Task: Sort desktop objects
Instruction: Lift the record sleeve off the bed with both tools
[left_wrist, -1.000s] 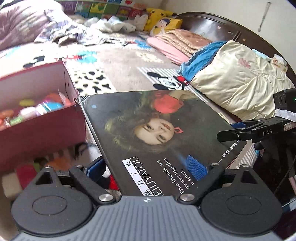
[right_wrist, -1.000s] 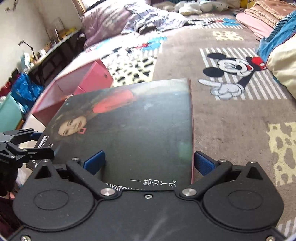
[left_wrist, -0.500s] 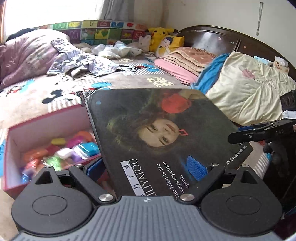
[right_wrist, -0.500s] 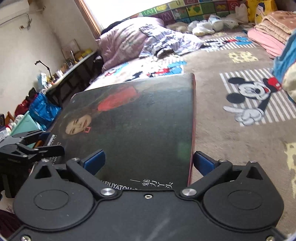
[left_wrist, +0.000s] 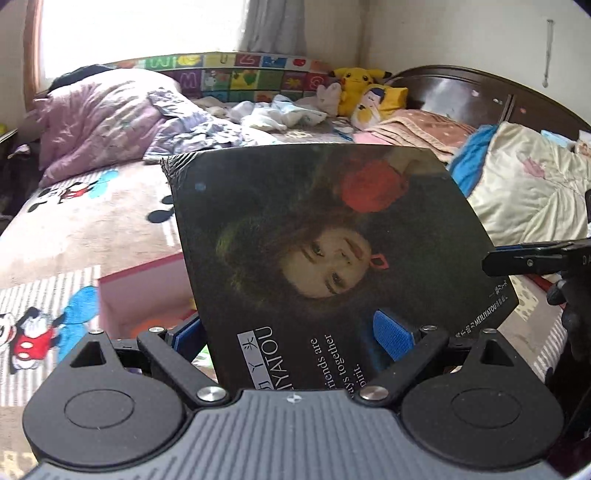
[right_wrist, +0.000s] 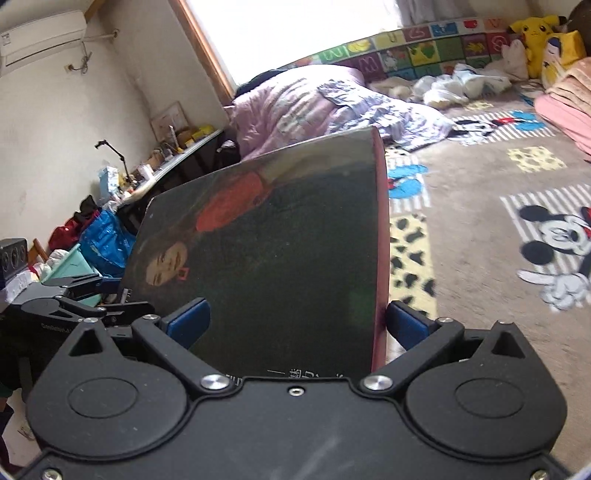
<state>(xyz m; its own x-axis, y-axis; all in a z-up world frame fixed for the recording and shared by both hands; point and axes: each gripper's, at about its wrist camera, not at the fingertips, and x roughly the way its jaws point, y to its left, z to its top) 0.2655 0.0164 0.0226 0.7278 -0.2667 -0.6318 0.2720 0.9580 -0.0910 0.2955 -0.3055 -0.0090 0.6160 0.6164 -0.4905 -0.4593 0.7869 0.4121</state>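
A flat dark box lid with a woman's portrait is held up between both grippers; it also fills the right wrist view. My left gripper is shut on its near printed edge. My right gripper is shut on the adjacent edge, with the lid's red rim by its right finger. The right gripper's fingers show at the lid's right edge in the left wrist view. The left gripper shows at the lid's left in the right wrist view. A pink box with colourful small items sits below, mostly hidden by the lid.
The scene lies on a bed with a Mickey Mouse blanket. A purple quilt, folded pink blankets, a cream bedding pile and plush toys lie around. A cluttered desk and bags stand beside the bed.
Both grippers have lifted the lid and tilted its far edge upward. The pink box has dropped lower in the left wrist view and is now largely covered by the lid.
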